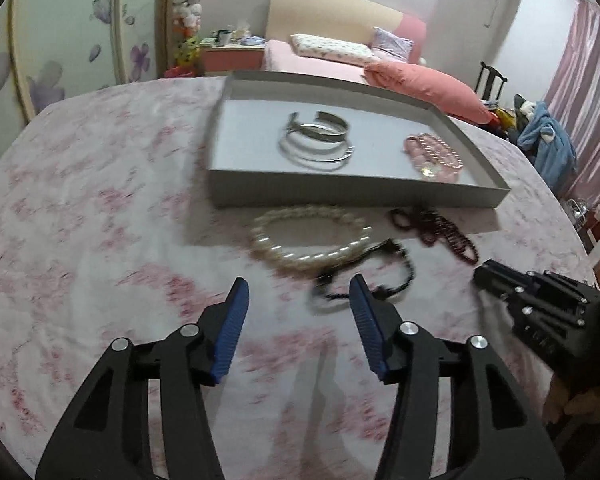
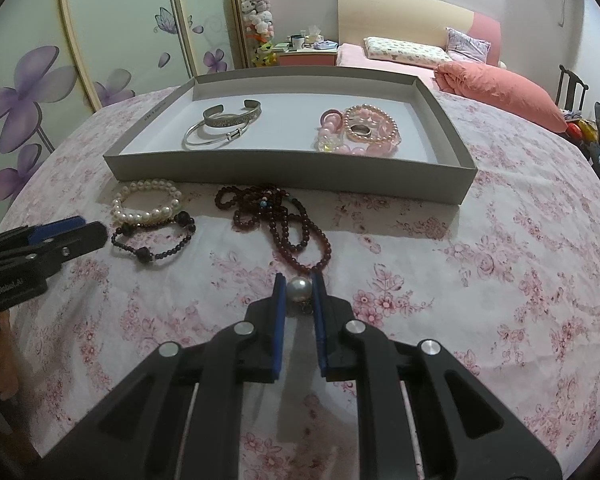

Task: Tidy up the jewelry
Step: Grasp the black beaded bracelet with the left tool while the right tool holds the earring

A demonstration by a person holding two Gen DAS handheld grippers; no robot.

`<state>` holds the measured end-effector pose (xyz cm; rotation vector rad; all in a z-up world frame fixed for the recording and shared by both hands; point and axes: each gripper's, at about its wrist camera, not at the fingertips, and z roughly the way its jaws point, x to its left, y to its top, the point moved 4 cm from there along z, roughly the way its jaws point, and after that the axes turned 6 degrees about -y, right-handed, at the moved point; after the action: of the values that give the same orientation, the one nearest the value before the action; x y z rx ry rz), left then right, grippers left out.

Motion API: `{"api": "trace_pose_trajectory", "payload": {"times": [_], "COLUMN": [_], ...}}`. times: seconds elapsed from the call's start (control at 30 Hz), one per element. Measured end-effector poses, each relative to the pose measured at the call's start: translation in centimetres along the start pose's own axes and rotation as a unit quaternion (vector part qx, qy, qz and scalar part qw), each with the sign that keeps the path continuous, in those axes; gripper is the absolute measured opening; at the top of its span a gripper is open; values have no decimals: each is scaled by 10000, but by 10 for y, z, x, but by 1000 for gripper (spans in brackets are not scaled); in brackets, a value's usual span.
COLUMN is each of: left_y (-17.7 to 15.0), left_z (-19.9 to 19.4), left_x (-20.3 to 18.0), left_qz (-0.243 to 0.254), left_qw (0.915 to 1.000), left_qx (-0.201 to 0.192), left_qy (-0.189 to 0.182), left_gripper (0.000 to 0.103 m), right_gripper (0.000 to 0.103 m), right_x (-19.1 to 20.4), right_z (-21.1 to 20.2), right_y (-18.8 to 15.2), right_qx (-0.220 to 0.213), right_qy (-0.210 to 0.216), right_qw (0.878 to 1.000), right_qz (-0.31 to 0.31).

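Pearl [image 2: 298, 289] sits pinched in the right gripper [image 2: 299, 286], in front of the tray [image 2: 288, 168]. Lift it slowly so nothing attached snags the dark beads [image 2: 278, 222]. The left gripper [image 1: 298, 294] hangs half-open, empty, before the tray, near the black bracelet [image 1: 364, 276].

Both grippers — left gripper [image 1: 298, 294], right gripper [image 2: 299, 286] — black, blue ribbed pads [image 2: 279, 320], silver screws.
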<state>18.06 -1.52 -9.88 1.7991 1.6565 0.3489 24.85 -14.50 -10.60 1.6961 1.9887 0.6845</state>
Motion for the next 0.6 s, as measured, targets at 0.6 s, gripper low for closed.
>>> {"api": "trace_pose_trajectory", "payload": {"times": [0.6], "left_y": [-11], "left_z": [-5], "left_x": [21], "left_qz": [601], "left_qw": [9943], "left_qx": [291], "left_qy": [834], "left_gripper": [55], "right_gripper": [14], "right_x": [1], "right_z": [0], "right_y": [-1], "right_qx": [0], "right_qy": [-32], "right_qw": [10000], "right_qz": [-30]}}
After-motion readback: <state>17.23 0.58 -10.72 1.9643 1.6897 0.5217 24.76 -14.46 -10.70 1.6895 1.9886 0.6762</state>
